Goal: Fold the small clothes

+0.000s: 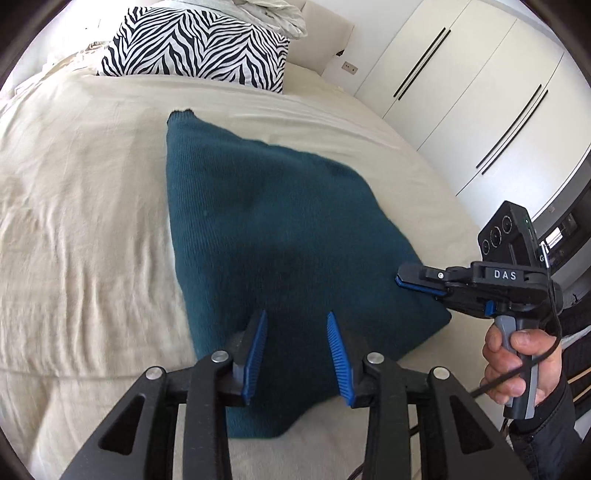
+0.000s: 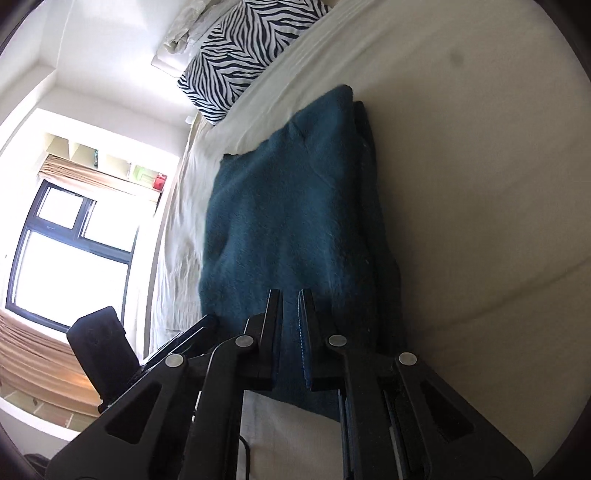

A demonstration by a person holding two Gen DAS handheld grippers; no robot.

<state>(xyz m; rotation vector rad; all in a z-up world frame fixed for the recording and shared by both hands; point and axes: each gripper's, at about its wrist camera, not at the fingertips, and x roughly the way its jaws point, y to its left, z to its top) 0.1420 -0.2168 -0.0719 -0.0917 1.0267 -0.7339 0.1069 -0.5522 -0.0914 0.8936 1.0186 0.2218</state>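
A dark teal knit garment (image 1: 266,229) lies folded on the beige bed cover (image 1: 81,192), its layered edges stacked along one side (image 2: 369,206). My left gripper (image 1: 297,315) hovers over the garment's near end, jaws apart, and I see nothing pinched between the blue pads (image 1: 258,347). My right gripper (image 1: 400,278), held by a person's hand (image 1: 509,362), has its tip at the garment's right edge. In the right wrist view its fingers (image 2: 275,306) stand almost together over the teal cloth (image 2: 280,206). I cannot tell whether any fabric is caught between them.
A zebra-print pillow (image 1: 195,44) leans at the head of the bed with crumpled pale bedding (image 1: 273,14) behind it. White wardrobe doors (image 1: 461,96) stand to the right. A window (image 2: 74,251) lies beyond the bed's far side. The left gripper's body (image 2: 99,347) shows beside the garment.
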